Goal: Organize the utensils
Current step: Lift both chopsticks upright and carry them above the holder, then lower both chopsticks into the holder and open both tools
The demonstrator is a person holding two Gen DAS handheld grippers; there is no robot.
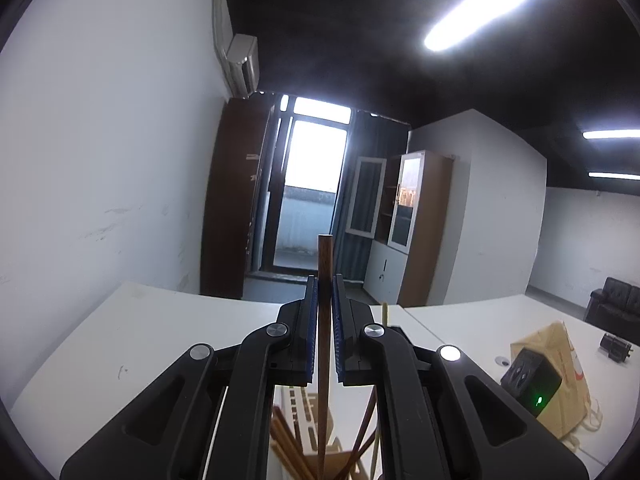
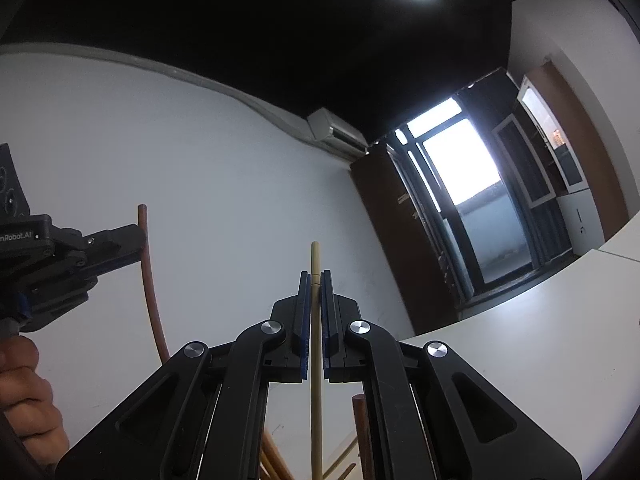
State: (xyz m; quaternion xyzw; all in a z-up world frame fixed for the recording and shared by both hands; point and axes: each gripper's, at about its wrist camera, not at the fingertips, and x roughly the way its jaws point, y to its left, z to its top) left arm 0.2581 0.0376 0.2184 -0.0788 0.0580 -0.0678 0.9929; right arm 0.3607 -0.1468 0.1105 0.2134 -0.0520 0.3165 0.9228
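My left gripper (image 1: 325,280) is shut on a dark brown chopstick (image 1: 324,256) held upright, its top end standing above the fingertips. My right gripper (image 2: 315,276) is shut on a pale yellow chopstick (image 2: 315,256), also upright. The left gripper (image 2: 136,236) with its brown chopstick (image 2: 148,280) shows at the left of the right wrist view, a hand below it. Below the grippers, several more chopsticks (image 1: 288,444) stand leaning in a wooden holder (image 1: 336,460). The yellow chopstick's top (image 1: 385,312) peeks over my left gripper's right finger.
A white table (image 1: 132,332) lies below. On it at the right are a brown paper bag (image 1: 560,352) with a black device (image 1: 532,380) showing a green light, and a small black object (image 1: 616,346). A white rack (image 1: 300,408) lies under the grippers.
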